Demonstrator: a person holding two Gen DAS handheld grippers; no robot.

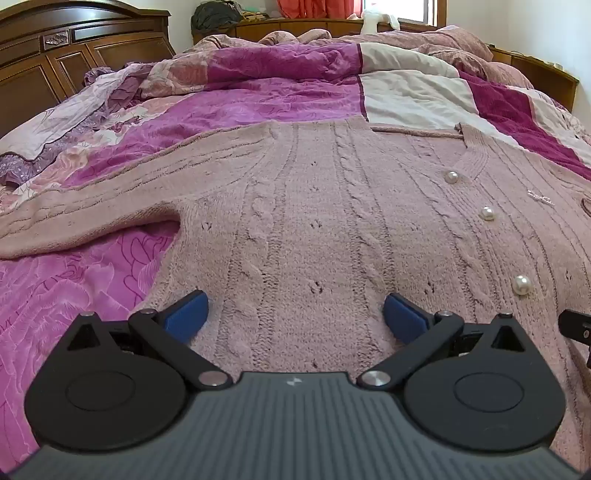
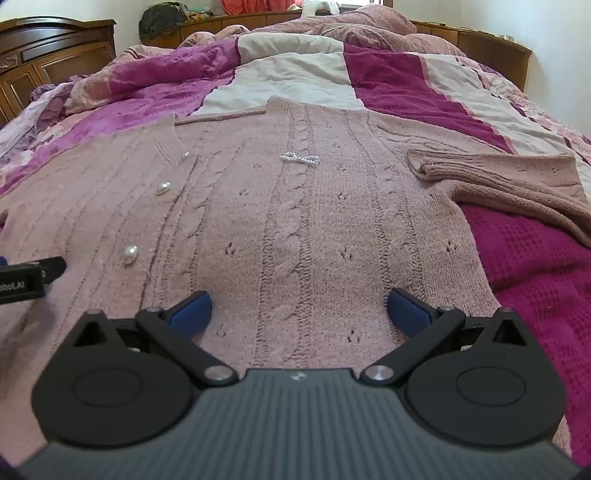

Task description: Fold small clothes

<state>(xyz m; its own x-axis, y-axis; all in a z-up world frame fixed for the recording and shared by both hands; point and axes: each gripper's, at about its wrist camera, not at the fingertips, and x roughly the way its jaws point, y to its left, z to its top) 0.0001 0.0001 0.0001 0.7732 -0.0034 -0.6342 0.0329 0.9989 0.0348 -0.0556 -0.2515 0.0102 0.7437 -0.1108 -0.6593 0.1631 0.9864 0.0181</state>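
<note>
Pink cable-knit cardigan [image 1: 314, 206] lies spread flat, front up, on the bed's patchwork quilt [image 1: 280, 99] of magenta, pink and off-white panels; neckline is toward the far end of the bed, hem nearest both cameras.

Left tool [image 1: 296, 314] hovers low over the cardigan's lower left half; blue pads [image 1: 186, 314] spread wide, only knit between them, nothing gripped; a sliver of the other tool's black frame sits at the right edge of this view.

Right tool [image 2: 299, 308] same pose over the lower right half; pads [image 2: 408, 308] wide apart, nothing pinched; whether the tips touch the knit, cannot tell; left tool's black arm [image 2: 33, 275] pokes in at the left edge, just beside it.

Left sleeve [image 1: 92, 206] stretches out sideways across the quilt toward the left edge, slightly rumpled at the armpit; right sleeve [image 2: 498, 177] is bent back on itself, cuff [image 2: 419, 162] pointing in toward the body.

Pearl buttons [image 1: 487, 213] run down the closed placket; small beaded bow [image 2: 299, 158] on the chest, right of the placket.

Background: dark wooden headboard [image 1: 55, 48] at far left; low wooden cabinet [image 1: 295, 27] along the back wall with a dark bundle [image 1: 216, 14] on top; orange curtain [image 1: 314, 7] by the window.
</note>
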